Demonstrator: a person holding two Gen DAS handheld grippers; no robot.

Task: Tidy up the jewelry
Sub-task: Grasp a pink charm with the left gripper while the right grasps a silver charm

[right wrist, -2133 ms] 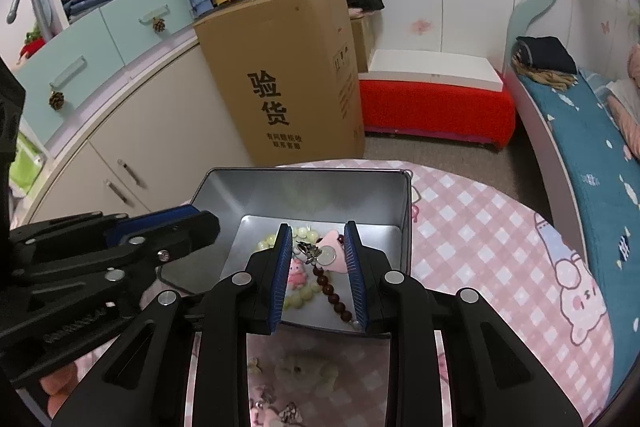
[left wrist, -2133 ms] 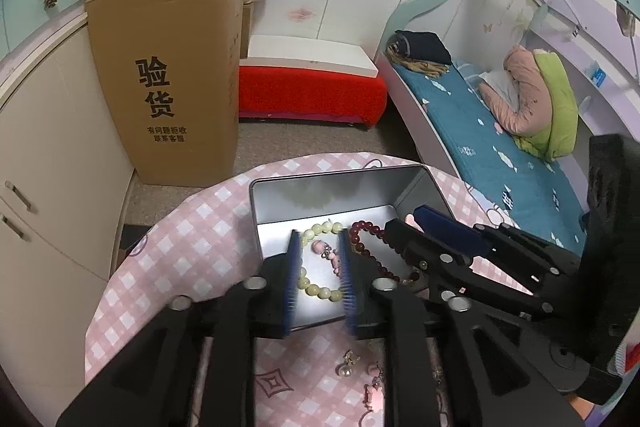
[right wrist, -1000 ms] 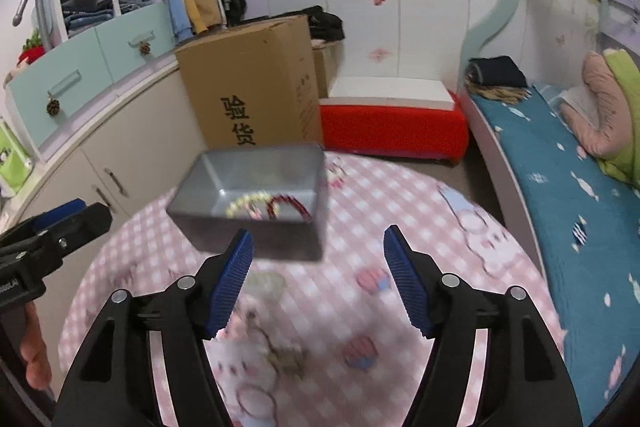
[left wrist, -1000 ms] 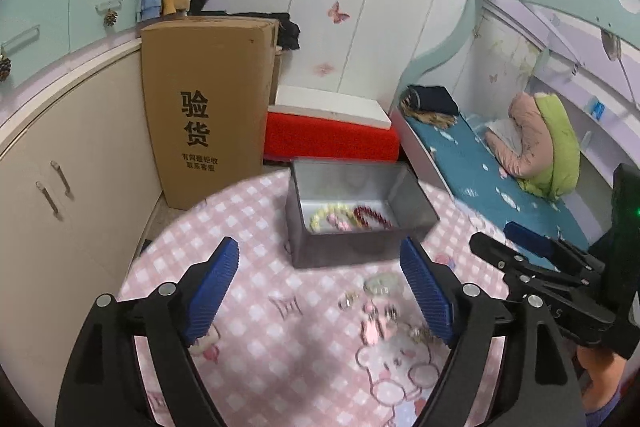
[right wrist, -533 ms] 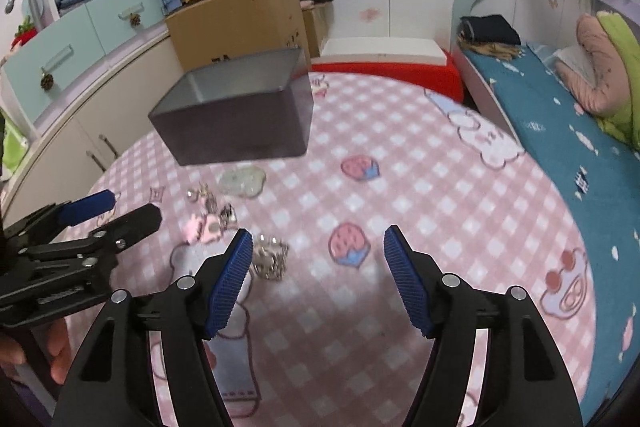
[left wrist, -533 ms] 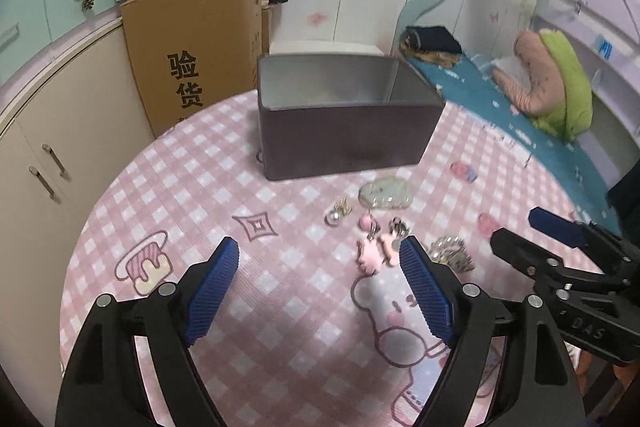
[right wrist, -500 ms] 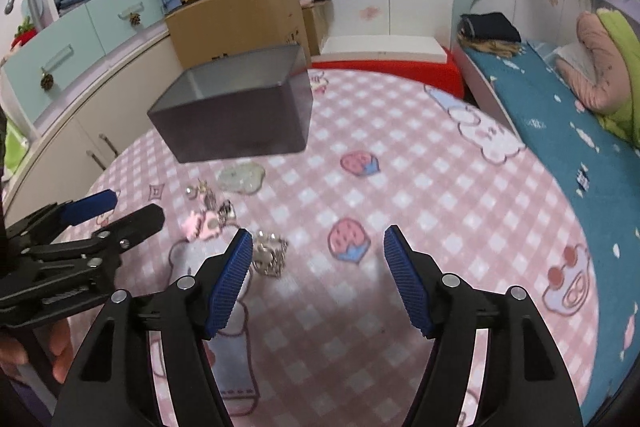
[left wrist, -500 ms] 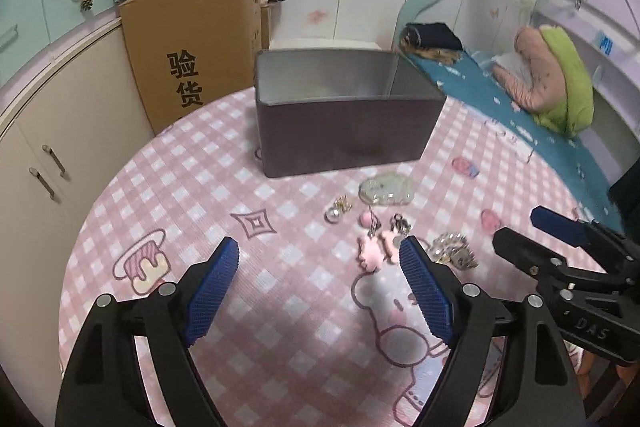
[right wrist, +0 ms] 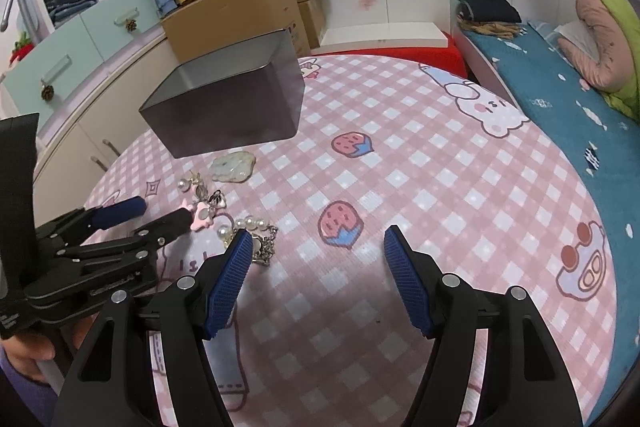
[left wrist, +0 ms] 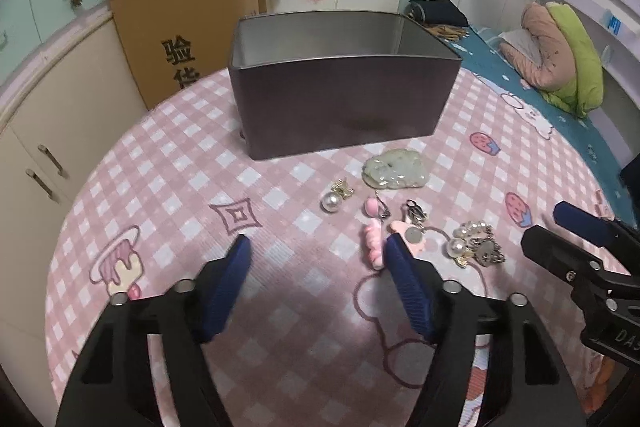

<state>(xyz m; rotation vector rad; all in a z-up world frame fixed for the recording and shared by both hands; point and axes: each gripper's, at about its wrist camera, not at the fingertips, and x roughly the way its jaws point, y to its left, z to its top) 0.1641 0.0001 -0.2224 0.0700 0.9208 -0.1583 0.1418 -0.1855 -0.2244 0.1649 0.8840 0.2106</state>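
A dark metal box (left wrist: pixel 340 99) stands on the round pink checked table (left wrist: pixel 168 211); its inside is hidden from here. It also shows in the right wrist view (right wrist: pixel 228 107). Loose jewelry lies in front of it: a pale green jade piece (left wrist: pixel 394 171), a pearl earring (left wrist: pixel 334 199), pink charms (left wrist: pixel 374 243) and a pearl and metal cluster (left wrist: pixel 476 245). My left gripper (left wrist: pixel 318 253) is open and empty, low over the table just short of the charms. My right gripper (right wrist: pixel 318 245) is open and empty, with the pearl cluster (right wrist: pixel 252 235) by its left finger.
A large cardboard box (left wrist: pixel 188 27) stands on the floor behind the table beside cream cabinets (left wrist: pixel 52 131). A bed with a teal sheet (right wrist: pixel 560 83) runs along the right. A red bench (right wrist: pixel 392 47) sits at the far wall.
Both grippers left the box, opened wide and drew back low over the table. In the last half second the left gripper moved closer to the loose jewelry.
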